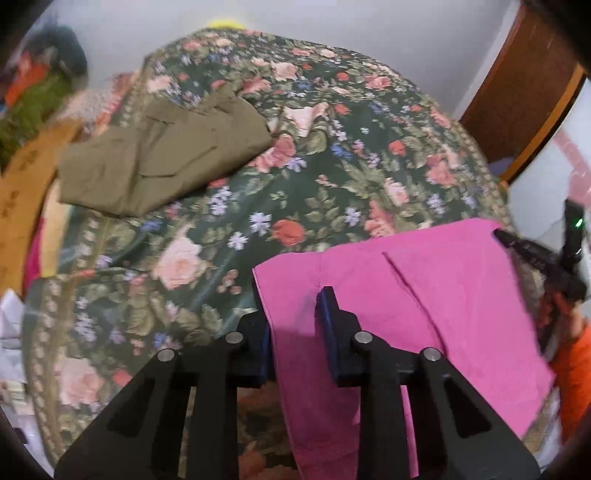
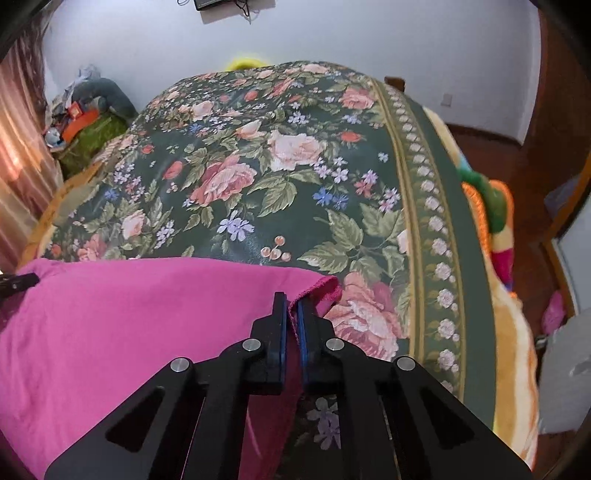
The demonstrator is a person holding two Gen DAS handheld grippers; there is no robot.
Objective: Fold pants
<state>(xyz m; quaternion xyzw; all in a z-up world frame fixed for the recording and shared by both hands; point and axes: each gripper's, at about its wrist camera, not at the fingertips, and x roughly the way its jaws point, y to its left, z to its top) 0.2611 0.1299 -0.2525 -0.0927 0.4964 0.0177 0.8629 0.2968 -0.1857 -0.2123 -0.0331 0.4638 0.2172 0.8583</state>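
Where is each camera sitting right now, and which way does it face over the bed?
Left wrist: rides the left tool, facing across the floral bedspread toward the olive pants; its fingers straddle the pink pants' left edge; the right tool and an orange sleeve show.
Right wrist: rides the right tool, shut on the pink pants' right corner, facing the far wall.
Shared: pink pants, bedspread.

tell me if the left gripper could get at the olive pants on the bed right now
Probably not yet: the left gripper has the pink pants between its parted fingers. The floral bedspread toward the olive pants looks unobstructed.
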